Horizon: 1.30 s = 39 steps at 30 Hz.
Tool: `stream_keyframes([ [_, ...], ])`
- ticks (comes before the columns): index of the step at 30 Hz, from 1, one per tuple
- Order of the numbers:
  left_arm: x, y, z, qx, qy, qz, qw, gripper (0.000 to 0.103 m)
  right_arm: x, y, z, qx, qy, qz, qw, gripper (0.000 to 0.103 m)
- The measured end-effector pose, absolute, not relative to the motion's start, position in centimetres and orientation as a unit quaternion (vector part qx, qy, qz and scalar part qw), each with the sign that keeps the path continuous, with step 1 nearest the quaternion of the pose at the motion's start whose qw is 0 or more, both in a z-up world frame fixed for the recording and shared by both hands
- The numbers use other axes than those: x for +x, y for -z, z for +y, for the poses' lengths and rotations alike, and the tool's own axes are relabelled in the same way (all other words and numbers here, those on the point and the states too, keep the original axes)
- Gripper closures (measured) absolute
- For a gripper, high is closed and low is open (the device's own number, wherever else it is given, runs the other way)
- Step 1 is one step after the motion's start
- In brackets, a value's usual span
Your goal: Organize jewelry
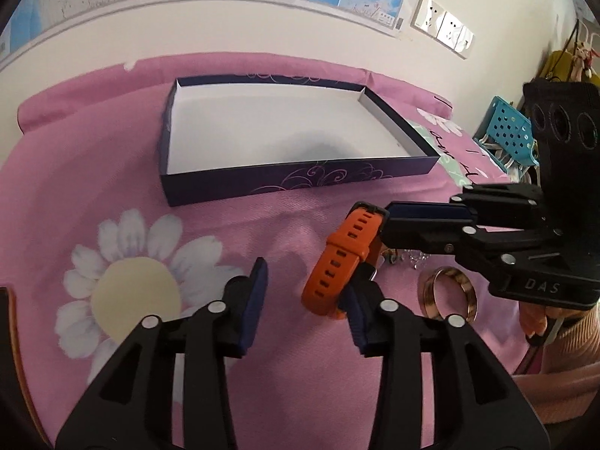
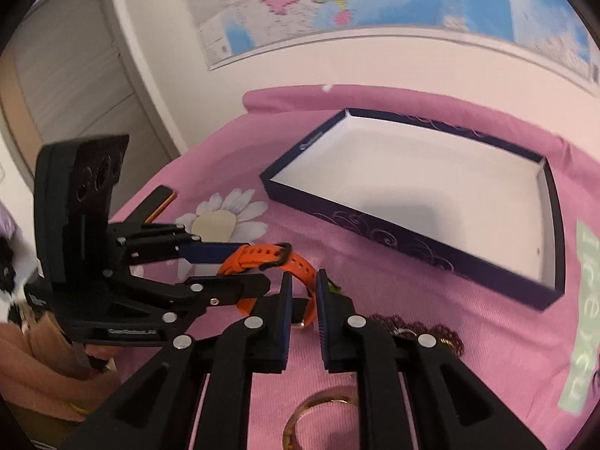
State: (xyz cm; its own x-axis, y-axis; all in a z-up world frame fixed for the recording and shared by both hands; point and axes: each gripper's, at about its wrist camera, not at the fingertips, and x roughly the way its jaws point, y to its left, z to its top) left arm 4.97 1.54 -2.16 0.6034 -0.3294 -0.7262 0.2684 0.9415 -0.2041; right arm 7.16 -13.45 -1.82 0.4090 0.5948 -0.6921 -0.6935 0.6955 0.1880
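Left wrist view: I see my left gripper [image 1: 303, 300] with its fingers apart over the pink flowered cloth [image 1: 225, 232] — the orange watch [image 1: 339, 258] hangs just beside its right pad, touching or nearly so, but not squeezed between the two. My right gripper [image 1: 386, 221] comes in from the right and has its fingers clamped on the watch strap near the black buckle, holding it up off the cloth. Beyond, further from me, the shallow purple box [image 1: 300, 180] with a white inside lies open on the cloth. A gold bangle [image 1: 448, 292] rests on the cloth at the near right, under my right gripper.

In the right wrist view, the right gripper [image 2: 302, 292] shows its pads close together on the orange strap, and the left gripper [image 2: 240, 266] reaches in from the left with the strap between its spread fingers. A dark beaded chain [image 2: 420, 330] lies just right of my fingers — the box [image 2: 412, 247] sits further off to the right.
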Motion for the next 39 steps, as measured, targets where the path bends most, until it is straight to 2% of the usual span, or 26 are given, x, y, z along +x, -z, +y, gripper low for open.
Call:
stream_keyframes([
  [4, 4.2, 1.3, 2.1, -0.022, 0.147, 0.393, 0.907, 0.062, 8.2, 2.4, -12.8, -0.068, -0.379, 0.404, 0.83, 0.097],
  [7, 3.8, 0.5, 2.7, -0.022, 0.151, 0.375, 0.914, 0.07, 8.9, 2.4, -12.6, -0.06, -0.377, 0.414, 0.826, 0.099],
  [9, 4.1, 0.6, 2.9, -0.021, 0.155, 0.378, 0.912, 0.079, 9.4, 2.5, -12.3, -0.058, -0.376, 0.419, 0.824, 0.099],
  [11, 4.8, 1.1, 3.1, -0.025, 0.154, 0.391, 0.907, 0.082, 9.6, 2.7, -12.1, -0.058, -0.375, 0.425, 0.822, 0.099],
  [14, 5.4, 1.8, 3.5, -0.039, 0.15, 0.406, 0.901, 0.082, 9.7, 2.9, -12.1, -0.053, -0.377, 0.428, 0.819, 0.099],
  [17, 4.9, 1.9, 4.0, -0.046, 0.148, 0.405, 0.901, 0.067, 9.2, 2.5, -12.9, -0.043, -0.381, 0.416, 0.825, 0.093],
  [18, 4.8, 2.0, 4.1, -0.045, 0.148, 0.407, 0.9, 0.065, 9.1, 2.3, -13.3, -0.04, -0.381, 0.413, 0.826, 0.083],
  [20, 4.8, 2.2, 4.2, -0.043, 0.147, 0.412, 0.898, 0.065, 8.5, 2.2, -14.5, -0.037, -0.37, 0.406, 0.835, 0.073],
  [25, 5.6, 2.4, 4.6, -0.056, 0.15, 0.42, 0.893, 0.061, 6.9, 2.6, -17.9, -0.038, -0.332, 0.408, 0.85, 0.071],
  [28, 6.4, 2.5, 4.3, -0.051, 0.148, 0.426, 0.891, 0.061, 5.9, 3.3, -19.7, -0.045, -0.311, 0.418, 0.852, 0.071],
  [39, 7.5, 3.0, 3.0, -0.039, 0.164, 0.454, 0.875, 0.077, 3.4, 5.1, -22.3, -0.053, -0.301, 0.434, 0.848, 0.068],
])
